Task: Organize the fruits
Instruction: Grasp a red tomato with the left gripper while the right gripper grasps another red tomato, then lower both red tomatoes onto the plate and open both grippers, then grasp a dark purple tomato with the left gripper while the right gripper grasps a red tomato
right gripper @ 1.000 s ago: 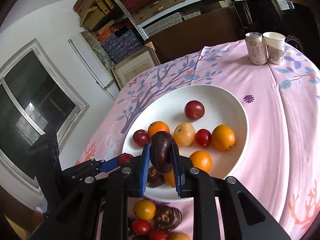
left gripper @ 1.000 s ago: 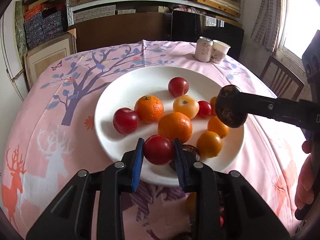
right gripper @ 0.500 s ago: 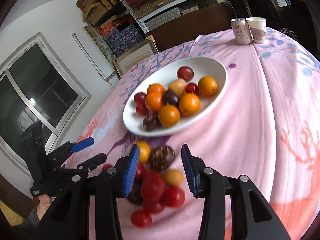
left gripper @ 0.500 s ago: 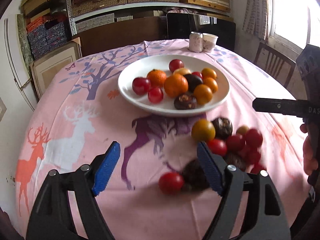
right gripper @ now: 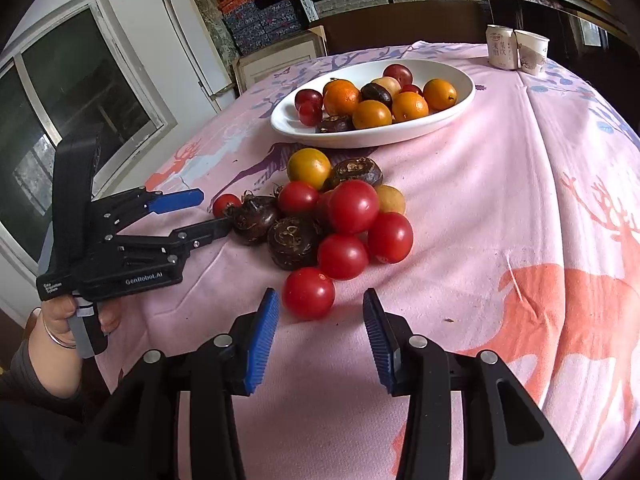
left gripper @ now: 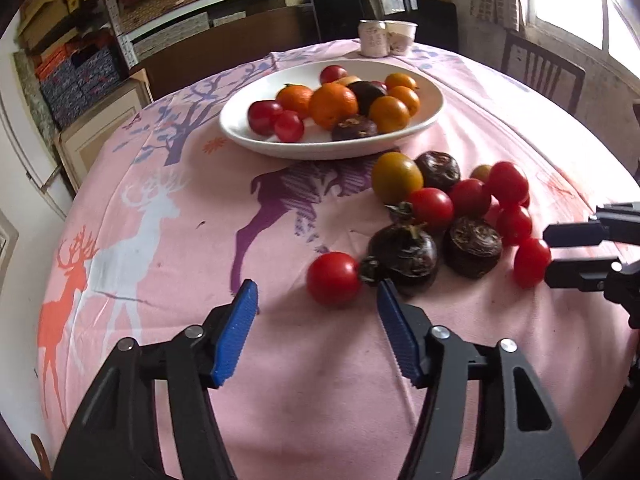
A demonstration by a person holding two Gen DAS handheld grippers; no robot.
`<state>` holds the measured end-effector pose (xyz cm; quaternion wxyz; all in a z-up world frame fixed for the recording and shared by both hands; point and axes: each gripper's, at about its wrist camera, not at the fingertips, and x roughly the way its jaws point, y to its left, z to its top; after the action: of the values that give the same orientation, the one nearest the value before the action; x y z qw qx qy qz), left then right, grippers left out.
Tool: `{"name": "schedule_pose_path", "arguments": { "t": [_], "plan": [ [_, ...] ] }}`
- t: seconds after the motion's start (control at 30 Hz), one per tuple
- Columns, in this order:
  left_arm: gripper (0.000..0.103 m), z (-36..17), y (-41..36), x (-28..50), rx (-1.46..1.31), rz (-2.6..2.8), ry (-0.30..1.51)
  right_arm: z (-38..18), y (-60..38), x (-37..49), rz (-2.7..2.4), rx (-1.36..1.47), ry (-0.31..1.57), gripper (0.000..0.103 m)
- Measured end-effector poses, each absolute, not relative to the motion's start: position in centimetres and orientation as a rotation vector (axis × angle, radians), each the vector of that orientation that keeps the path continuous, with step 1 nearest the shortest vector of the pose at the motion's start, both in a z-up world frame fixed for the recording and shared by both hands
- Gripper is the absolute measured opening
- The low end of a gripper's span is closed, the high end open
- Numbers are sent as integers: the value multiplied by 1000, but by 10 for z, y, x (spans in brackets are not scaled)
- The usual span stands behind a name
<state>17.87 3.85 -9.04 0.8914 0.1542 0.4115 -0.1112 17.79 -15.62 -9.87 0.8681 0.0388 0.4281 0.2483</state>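
Observation:
A white plate [left gripper: 240,130] [right gripper: 456,114] holds oranges, red fruits and dark brown fruits. In front of it a loose pile of red tomatoes, dark brown fruits and a yellow-orange fruit [left gripper: 397,178] lies on the cloth. My left gripper [left gripper: 316,308] is open and empty, just before a red tomato [left gripper: 333,278] and a dark brown fruit [left gripper: 404,254]. My right gripper [right gripper: 318,314] is open and empty, with a red tomato [right gripper: 308,293] just ahead of its left finger. The left gripper also shows in the right wrist view [right gripper: 196,216].
A can [right gripper: 499,53] and a paper cup [right gripper: 531,52] stand at the table's far edge. The pink printed tablecloth [left gripper: 168,240] covers a round table. A chair [left gripper: 540,76] stands at the far right; shelves with boxes fill the back wall.
Both grippers released their fruits onto the plate, opened, and pulled back toward the near side. They now sit low by the loose pile.

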Motion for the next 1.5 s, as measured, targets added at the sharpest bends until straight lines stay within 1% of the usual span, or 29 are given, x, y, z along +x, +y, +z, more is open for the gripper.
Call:
{"name": "schedule_pose_path", "arguments": {
  "t": [0.17,0.2,0.23,0.27,0.3,0.33,0.43,0.7,0.87,0.97,1.1,1.3,1.37,1.4,1.43,1.47,1.5],
  "plan": [
    [56,-95,31,185,359,-255,890,-100,-147,183,510,42,910,44],
    [52,-95,32,187,367,-249,890,-101,-143,184,511,33,919,44],
    [46,-95,31,190,372,-249,891,-102,-141,186,511,25,923,43],
    [42,-95,30,192,377,-251,890,-104,-138,188,508,18,930,42],
    [37,-96,29,194,385,-250,889,-104,-137,189,505,16,926,40],
    [34,-96,28,196,391,-255,886,-104,-136,190,510,19,923,36],
    [29,-96,27,201,387,-283,882,-107,-141,191,514,53,912,30],
    [29,-88,33,196,321,-285,864,-104,-157,186,574,158,883,29],
    [29,-54,39,184,251,-295,763,-72,-168,193,609,200,808,29],
    [29,-30,32,202,231,-279,726,-45,-173,225,580,208,775,29],
    [29,-16,15,248,206,-263,722,-25,-174,290,534,258,779,29],
    [29,-37,-5,321,214,-190,805,-28,-166,374,425,306,835,30],
    [29,-46,-5,335,198,-173,840,-35,-165,391,414,330,855,31],
    [34,-48,-4,337,186,-167,843,-38,-164,395,402,329,863,38],
    [49,-48,-2,336,175,-161,834,-39,-165,398,389,327,869,47],
    [59,-45,2,333,157,-155,824,-40,-166,396,384,327,864,49],
    [75,-40,7,328,138,-149,800,-39,-167,391,389,325,851,49]
  ]
}}
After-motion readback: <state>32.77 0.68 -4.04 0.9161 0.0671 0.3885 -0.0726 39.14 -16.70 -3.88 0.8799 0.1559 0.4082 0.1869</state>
